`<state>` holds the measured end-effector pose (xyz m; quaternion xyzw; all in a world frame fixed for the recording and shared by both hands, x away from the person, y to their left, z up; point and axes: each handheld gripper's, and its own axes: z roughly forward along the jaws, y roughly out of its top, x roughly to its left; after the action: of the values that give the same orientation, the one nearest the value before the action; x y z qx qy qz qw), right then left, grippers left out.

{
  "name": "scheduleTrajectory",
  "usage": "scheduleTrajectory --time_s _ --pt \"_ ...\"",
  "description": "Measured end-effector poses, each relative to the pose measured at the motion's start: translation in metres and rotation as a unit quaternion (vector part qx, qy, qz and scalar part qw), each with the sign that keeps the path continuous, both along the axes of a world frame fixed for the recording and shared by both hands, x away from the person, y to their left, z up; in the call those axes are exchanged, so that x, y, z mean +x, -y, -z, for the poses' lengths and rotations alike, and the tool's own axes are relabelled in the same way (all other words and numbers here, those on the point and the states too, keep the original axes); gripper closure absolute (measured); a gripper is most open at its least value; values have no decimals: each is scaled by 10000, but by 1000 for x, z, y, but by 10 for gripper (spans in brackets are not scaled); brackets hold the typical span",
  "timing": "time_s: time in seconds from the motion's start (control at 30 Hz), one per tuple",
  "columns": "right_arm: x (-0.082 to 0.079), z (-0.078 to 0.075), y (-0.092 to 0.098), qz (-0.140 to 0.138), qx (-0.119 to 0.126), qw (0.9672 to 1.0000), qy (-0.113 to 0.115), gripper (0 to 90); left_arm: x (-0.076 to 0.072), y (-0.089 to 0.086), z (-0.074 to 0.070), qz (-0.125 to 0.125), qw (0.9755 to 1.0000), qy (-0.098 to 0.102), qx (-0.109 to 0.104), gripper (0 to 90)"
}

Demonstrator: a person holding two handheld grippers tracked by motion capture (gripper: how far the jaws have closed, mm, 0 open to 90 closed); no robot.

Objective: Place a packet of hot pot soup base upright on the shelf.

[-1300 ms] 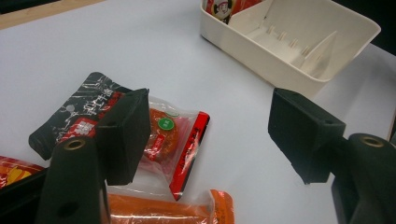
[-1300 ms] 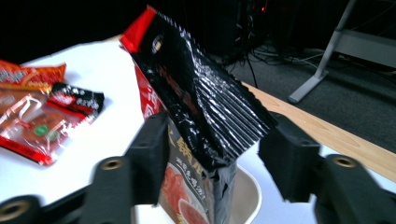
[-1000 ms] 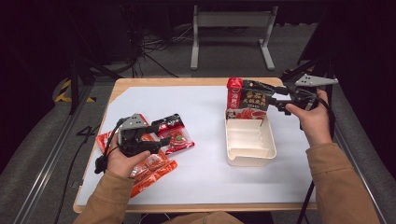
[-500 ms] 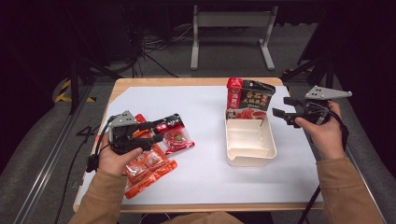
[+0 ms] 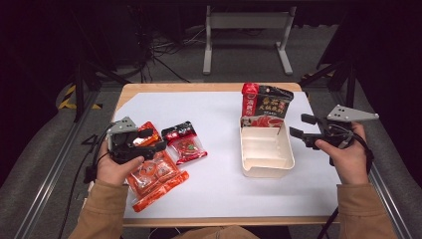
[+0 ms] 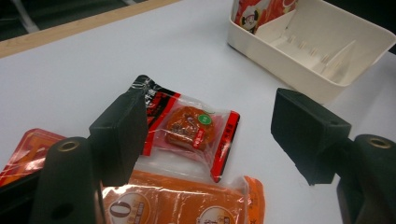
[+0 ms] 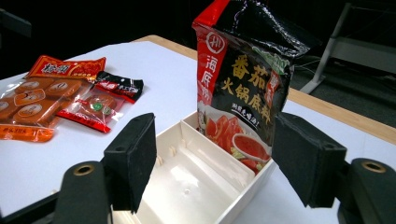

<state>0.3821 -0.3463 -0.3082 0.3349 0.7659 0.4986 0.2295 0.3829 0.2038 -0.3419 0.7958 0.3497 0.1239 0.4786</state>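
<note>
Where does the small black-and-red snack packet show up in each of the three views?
High view: the small black-and-red snack packet lies left of centre on the white table, just right of the left gripper.
Left gripper view: the packet lies at centre, between the open jaws.
Right gripper view: the packet lies at upper left, beside the orange packets.
Shared landmark: the cream divided tray.

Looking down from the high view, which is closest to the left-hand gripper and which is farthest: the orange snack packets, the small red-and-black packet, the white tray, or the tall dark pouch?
From the left gripper:
1. Orange snack packets, right beneath it at the table's left.
2. Small red-and-black packet, just to its right.
3. White tray, across the table on the right.
4. Tall dark pouch, standing in the tray's far end.
</note>
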Motion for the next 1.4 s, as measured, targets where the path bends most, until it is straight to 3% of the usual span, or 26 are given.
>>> scheduleTrajectory --time_s 0.3,0.47,0.67,0.9,1.17,1.4 --pt "-5 6 -4 -142 -69 9999 -34 310 4 -15 -2 -296 9995 61 20 269" --pt "-5 9 -8 14 -173 9995 275 330 9 -28 4 -593 9981 105 123 286" --pt "-3 13 -14 -125 -192 9994 246 335 14 -43 12 -855 9959 202 215 315" --pt "-2 14 -16 -193 -193 9994 232 335 17 -66 22 -1241 9916 255 248 323" --pt "-1 15 -18 -230 -203 9993 227 334 19 -88 34 -1644 9862 97 160 326" --pt "-1 16 -19 -249 -169 9994 182 332 23 -98 45 -1815 9833 0 98 329"
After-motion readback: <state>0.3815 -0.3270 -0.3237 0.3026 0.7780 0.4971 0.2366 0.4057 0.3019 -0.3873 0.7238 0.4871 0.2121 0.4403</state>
